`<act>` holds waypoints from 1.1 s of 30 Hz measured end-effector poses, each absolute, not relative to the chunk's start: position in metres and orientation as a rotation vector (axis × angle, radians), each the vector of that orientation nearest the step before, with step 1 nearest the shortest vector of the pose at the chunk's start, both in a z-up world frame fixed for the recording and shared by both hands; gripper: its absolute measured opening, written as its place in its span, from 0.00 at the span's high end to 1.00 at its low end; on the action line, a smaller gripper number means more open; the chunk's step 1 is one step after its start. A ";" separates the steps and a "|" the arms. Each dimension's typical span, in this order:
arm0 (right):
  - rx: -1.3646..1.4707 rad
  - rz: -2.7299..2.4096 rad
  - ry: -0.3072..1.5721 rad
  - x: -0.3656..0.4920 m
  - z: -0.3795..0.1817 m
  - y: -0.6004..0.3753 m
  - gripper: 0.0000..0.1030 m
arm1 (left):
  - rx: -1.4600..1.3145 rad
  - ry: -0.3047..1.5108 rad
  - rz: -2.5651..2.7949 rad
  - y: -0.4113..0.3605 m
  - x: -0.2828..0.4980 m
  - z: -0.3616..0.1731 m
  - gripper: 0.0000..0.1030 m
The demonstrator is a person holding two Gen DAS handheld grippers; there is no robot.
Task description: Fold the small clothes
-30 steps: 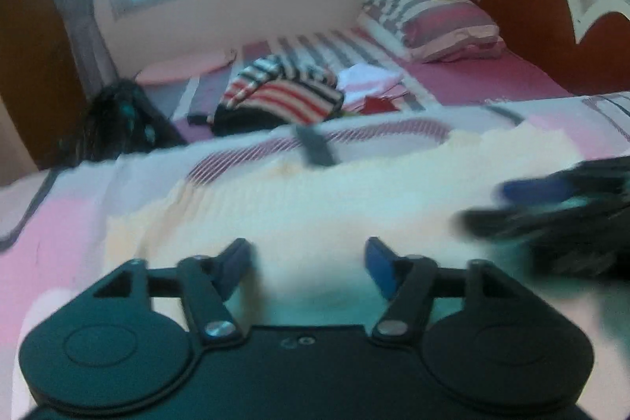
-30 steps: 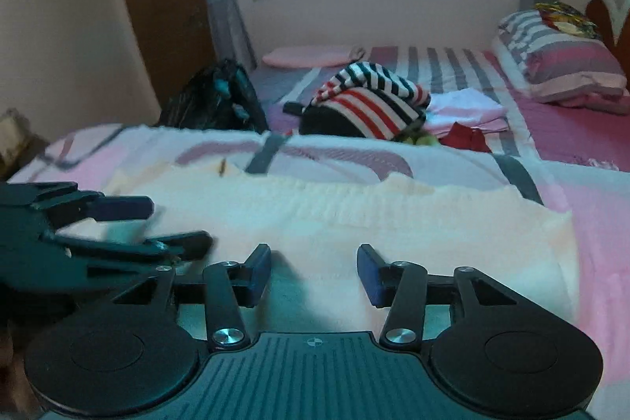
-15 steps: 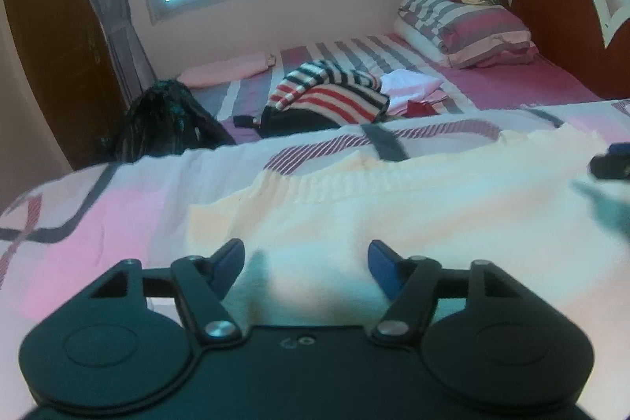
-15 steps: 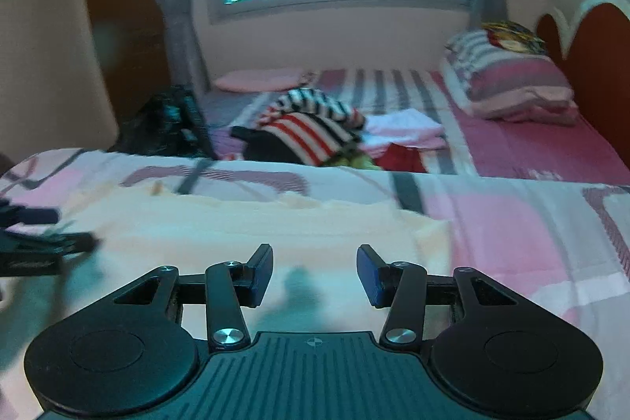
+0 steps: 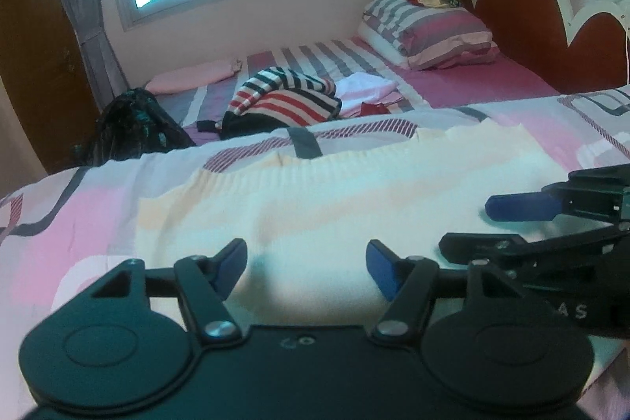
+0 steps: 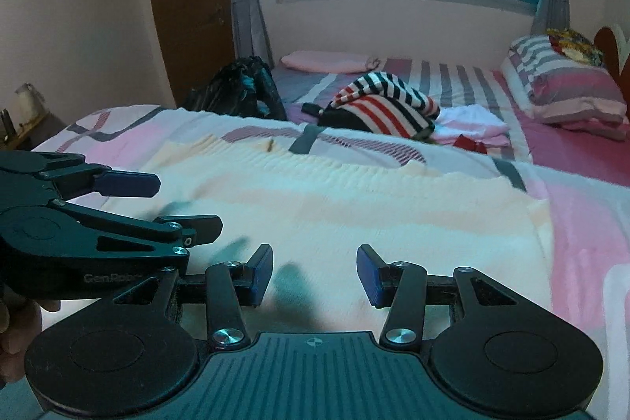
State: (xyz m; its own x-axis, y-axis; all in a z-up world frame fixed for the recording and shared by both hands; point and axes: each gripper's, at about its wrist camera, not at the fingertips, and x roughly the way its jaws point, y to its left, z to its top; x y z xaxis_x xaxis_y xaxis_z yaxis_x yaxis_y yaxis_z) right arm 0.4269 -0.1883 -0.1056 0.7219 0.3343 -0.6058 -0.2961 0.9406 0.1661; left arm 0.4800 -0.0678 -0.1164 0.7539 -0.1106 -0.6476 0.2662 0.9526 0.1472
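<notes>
Both jaws wide apart, gripping nothing, over a cream sweater [image 5: 334, 199].

Left gripper [image 5: 306, 264] and right gripper [image 6: 314, 272] side by side above the sweater, flat on a pink patterned blanket [image 6: 582, 223]; beyond, striped clothes [image 6: 388, 109], a black bag [image 5: 134, 128], a pillow [image 5: 429, 30].

Cream ribbed garment [image 5: 354, 207], pink patchwork bedspread [image 5: 78, 219], red-white-navy striped clothes [image 5: 283, 101]

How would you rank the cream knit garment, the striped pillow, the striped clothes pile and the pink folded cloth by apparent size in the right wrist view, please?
1. cream knit garment, though nearest the camera
2. striped pillow and striped clothes pile: too alike to rank
3. pink folded cloth, farthest away
</notes>
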 end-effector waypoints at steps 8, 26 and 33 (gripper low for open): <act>0.039 0.294 0.716 0.421 -0.120 -0.197 0.53 | 0.248 0.737 -0.175 -0.050 0.481 -0.134 0.30; -0.021 0.281 0.751 0.374 -0.127 -0.176 0.53 | 0.193 0.775 -0.188 -0.054 0.422 -0.143 0.30; -0.043 0.277 0.746 0.347 -0.109 -0.169 0.53 | 0.136 0.754 -0.169 -0.040 0.398 -0.121 0.30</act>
